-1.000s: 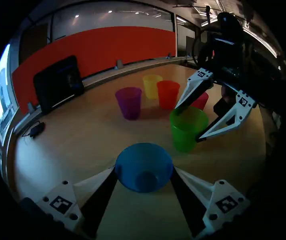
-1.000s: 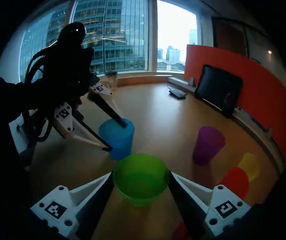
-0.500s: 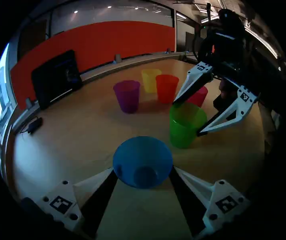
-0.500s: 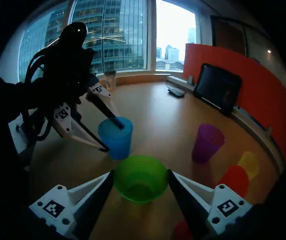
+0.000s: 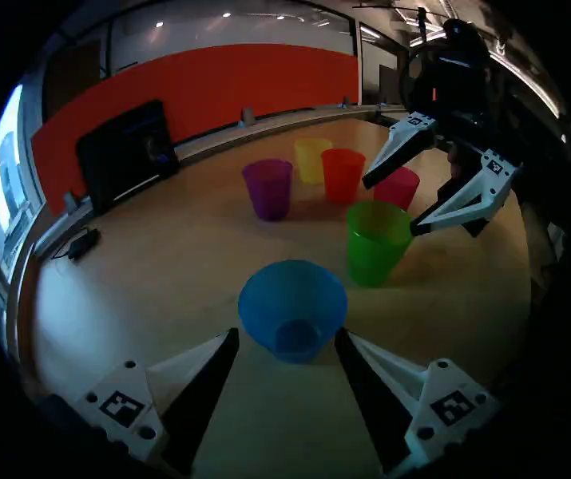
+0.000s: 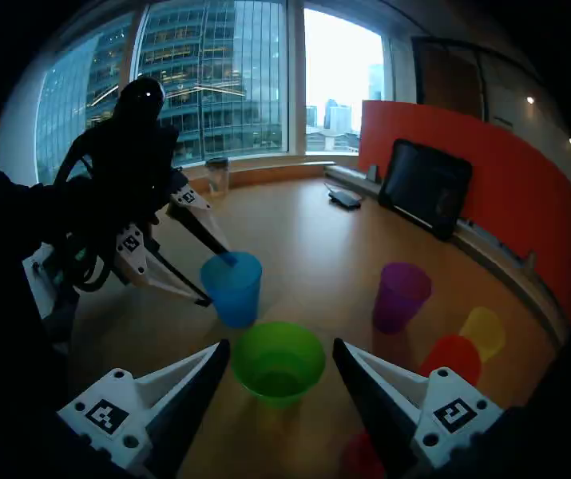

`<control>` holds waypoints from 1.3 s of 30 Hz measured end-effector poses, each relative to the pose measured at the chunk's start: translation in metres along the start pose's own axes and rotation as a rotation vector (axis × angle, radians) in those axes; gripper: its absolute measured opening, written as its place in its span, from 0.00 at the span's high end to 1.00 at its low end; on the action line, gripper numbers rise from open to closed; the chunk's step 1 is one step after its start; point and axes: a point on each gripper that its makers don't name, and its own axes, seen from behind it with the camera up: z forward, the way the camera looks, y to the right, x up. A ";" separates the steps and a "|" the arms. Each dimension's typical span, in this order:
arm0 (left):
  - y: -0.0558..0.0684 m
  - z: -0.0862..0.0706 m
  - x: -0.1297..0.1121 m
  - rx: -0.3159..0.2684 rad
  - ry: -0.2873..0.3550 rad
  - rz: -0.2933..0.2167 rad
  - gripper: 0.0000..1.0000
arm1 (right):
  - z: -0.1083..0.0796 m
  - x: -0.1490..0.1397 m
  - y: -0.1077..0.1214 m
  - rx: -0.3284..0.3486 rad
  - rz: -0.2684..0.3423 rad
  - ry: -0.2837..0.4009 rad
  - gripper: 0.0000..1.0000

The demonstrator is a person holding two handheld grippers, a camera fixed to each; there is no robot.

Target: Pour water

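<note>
A blue cup [image 5: 291, 307] stands upright on the wooden table [image 5: 165, 263], just ahead of my left gripper [image 5: 286, 331]. That gripper is open, its fingertips a little short of the cup on either side. A green cup [image 6: 277, 363] stands in front of my right gripper [image 6: 279, 345], which is open too, with a gap at both fingers. The left gripper view has the green cup [image 5: 377, 239] with the right gripper [image 5: 390, 208] behind it. The right gripper view has the blue cup [image 6: 231, 287] by the left gripper [image 6: 217, 280]. Whether the cups hold water I cannot tell.
A purple cup [image 5: 267, 188], a yellow cup [image 5: 311, 158], an orange cup [image 5: 341, 174] and a pink cup [image 5: 397, 188] stand farther back. A black screen [image 5: 125, 152] leans at the table's far edge. A small dark device [image 5: 81, 243] lies near it.
Both grippers have spread their fingers and drawn back a little. The blue and green cups, held before, now stand free on the table.
</note>
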 end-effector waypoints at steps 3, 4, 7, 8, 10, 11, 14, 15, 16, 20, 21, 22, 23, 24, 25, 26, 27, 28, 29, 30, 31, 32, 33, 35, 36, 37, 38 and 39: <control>-0.002 -0.005 -0.001 0.010 0.003 -0.004 0.11 | -0.006 0.005 0.000 -0.003 0.011 0.016 0.00; -0.002 -0.008 -0.001 0.013 0.004 -0.005 0.11 | -0.008 0.006 0.000 -0.008 0.012 0.022 0.00; -0.002 -0.014 -0.002 0.021 0.009 -0.008 0.11 | -0.015 0.009 0.001 -0.022 0.015 0.039 0.00; -0.003 -0.016 -0.002 0.025 0.011 -0.009 0.11 | -0.018 0.009 0.002 -0.028 0.015 0.044 0.00; -0.005 -0.021 -0.002 0.034 0.019 -0.013 0.11 | -0.024 0.011 0.004 -0.042 0.017 0.057 0.00; -0.007 -0.023 -0.002 0.038 0.023 -0.016 0.11 | -0.027 0.011 0.005 -0.049 0.017 0.063 0.00; -0.012 -0.032 0.002 0.058 0.046 -0.030 0.11 | -0.038 0.015 0.008 -0.077 0.019 0.086 0.00; -0.014 -0.035 0.003 0.065 0.055 -0.035 0.11 | -0.042 0.017 0.010 -0.086 0.019 0.094 0.00; -0.016 -0.039 0.006 0.075 0.071 -0.038 0.11 | -0.046 0.018 0.011 -0.100 0.020 0.105 0.00; -0.027 -0.055 0.018 0.121 0.130 -0.048 0.11 | -0.062 0.025 0.016 -0.154 0.018 0.146 0.00; -0.030 -0.059 0.021 0.134 0.145 -0.049 0.11 | -0.066 0.026 0.017 -0.168 0.016 0.157 0.00; -0.035 -0.064 0.025 0.152 0.163 -0.050 0.11 | -0.070 0.027 0.019 -0.185 0.014 0.166 0.00; -0.039 -0.069 0.028 0.168 0.178 -0.051 0.11 | -0.074 0.028 0.020 -0.200 0.012 0.175 0.00; -0.043 -0.073 0.032 0.183 0.194 -0.053 0.11 | -0.078 0.028 0.022 -0.215 0.010 0.184 0.00; -0.048 -0.079 0.036 0.203 0.215 -0.057 0.11 | -0.083 0.030 0.024 -0.233 0.011 0.195 0.00; -0.053 -0.084 0.041 0.220 0.234 -0.062 0.11 | -0.087 0.031 0.025 -0.248 0.012 0.205 0.00; -0.058 -0.089 0.045 0.237 0.253 -0.066 0.11 | -0.092 0.032 0.027 -0.263 0.013 0.215 0.00; -0.065 -0.095 0.050 0.259 0.279 -0.076 0.11 | -0.097 0.034 0.030 -0.283 0.018 0.230 0.00; -0.070 -0.101 0.054 0.277 0.302 -0.085 0.11 | -0.102 0.036 0.032 -0.301 0.023 0.243 0.00; -0.076 -0.106 0.058 0.296 0.325 -0.095 0.11 | -0.107 0.038 0.035 -0.319 0.028 0.256 0.00; -0.081 -0.113 0.064 0.317 0.352 -0.104 0.12 | -0.113 0.040 0.038 -0.341 0.038 0.274 0.00; -0.086 -0.119 0.068 0.336 0.376 -0.113 0.11 | -0.118 0.042 0.041 -0.361 0.046 0.290 0.00; -0.090 -0.125 0.073 0.354 0.400 -0.121 0.11 | -0.124 0.044 0.044 -0.381 0.054 0.305 0.00; -0.098 -0.139 0.083 0.397 0.453 -0.130 0.11 | -0.136 0.047 0.051 -0.426 0.073 0.339 0.00; -0.101 -0.145 0.088 0.417 0.478 -0.133 0.11 | -0.141 0.049 0.055 -0.448 0.083 0.355 0.00; -0.102 -0.149 0.092 0.435 0.501 -0.134 0.11 | -0.149 0.051 0.060 -0.477 0.091 0.374 0.00; -0.103 -0.153 0.096 0.451 0.521 -0.135 0.11 | -0.156 0.053 0.064 -0.502 0.099 0.391 0.00; -0.104 -0.157 0.099 0.468 0.540 -0.136 0.12 | -0.162 0.055 0.068 -0.528 0.106 0.407 0.00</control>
